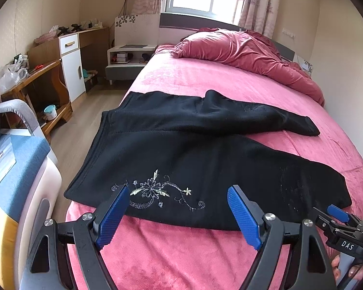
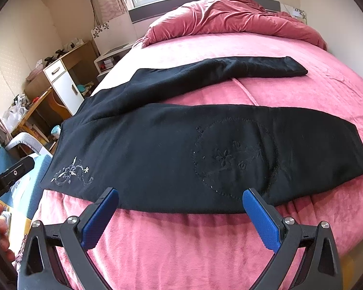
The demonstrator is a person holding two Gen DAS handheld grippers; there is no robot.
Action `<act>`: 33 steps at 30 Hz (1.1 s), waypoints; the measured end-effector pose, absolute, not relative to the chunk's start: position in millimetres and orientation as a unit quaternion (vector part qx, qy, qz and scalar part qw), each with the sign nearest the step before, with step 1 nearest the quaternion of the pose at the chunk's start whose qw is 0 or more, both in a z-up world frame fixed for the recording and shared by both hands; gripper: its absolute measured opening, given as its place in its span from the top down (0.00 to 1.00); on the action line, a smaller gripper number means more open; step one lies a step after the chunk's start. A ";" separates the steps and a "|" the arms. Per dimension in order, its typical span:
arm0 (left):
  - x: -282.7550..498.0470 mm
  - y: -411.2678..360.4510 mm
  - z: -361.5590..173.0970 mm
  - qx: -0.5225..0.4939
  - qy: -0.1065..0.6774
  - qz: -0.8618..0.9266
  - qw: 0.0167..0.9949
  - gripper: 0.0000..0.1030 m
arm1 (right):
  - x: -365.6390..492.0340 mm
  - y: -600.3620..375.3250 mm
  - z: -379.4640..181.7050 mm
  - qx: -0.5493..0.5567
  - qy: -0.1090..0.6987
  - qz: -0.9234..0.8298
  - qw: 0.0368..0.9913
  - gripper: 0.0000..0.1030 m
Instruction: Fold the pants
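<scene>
Black pants (image 2: 181,145) lie unfolded across the bed (image 2: 193,253); my left gripper (image 1: 179,193) and right gripper (image 2: 181,198), both spread, should pinch the near edge evenly.

Right gripper (image 1: 336,213) is cut off at the left-wrist view's edge.
</scene>
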State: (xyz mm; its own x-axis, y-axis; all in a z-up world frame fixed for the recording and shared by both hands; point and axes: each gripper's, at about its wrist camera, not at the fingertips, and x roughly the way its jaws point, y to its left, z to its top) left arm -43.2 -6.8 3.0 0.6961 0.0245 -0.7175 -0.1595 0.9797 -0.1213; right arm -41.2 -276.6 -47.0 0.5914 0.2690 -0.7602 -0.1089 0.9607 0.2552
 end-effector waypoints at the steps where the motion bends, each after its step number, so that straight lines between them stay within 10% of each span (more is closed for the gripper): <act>1: -43.0 -6.9 2.3 -0.088 0.387 0.049 0.916 0.18 | -41.1 -277.1 -47.8 0.092 0.441 0.106 0.887 0.00; 17: -31.2 85.4 -74.6 -0.264 0.478 0.065 0.835 0.14 | -43.7 -365.5 -95.3 0.275 0.502 0.072 0.817 0.35; 25: -24.9 130.1 -105.1 -0.336 0.493 0.099 0.796 0.50 | -60.1 -466.8 -116.9 0.376 0.478 -0.029 0.793 0.35; 33: -6.7 143.6 -114.6 -0.365 0.485 0.102 0.788 0.64 | -46.0 -544.7 -129.6 0.433 0.441 -0.104 0.780 0.44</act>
State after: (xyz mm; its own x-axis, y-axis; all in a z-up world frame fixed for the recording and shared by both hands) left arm -6.7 143.6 -114.6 0.5085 -0.1939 -0.8389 -0.5142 0.7131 -0.4765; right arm -46.0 -544.7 -129.6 0.5900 0.2187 -0.7773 0.5439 0.6038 0.5827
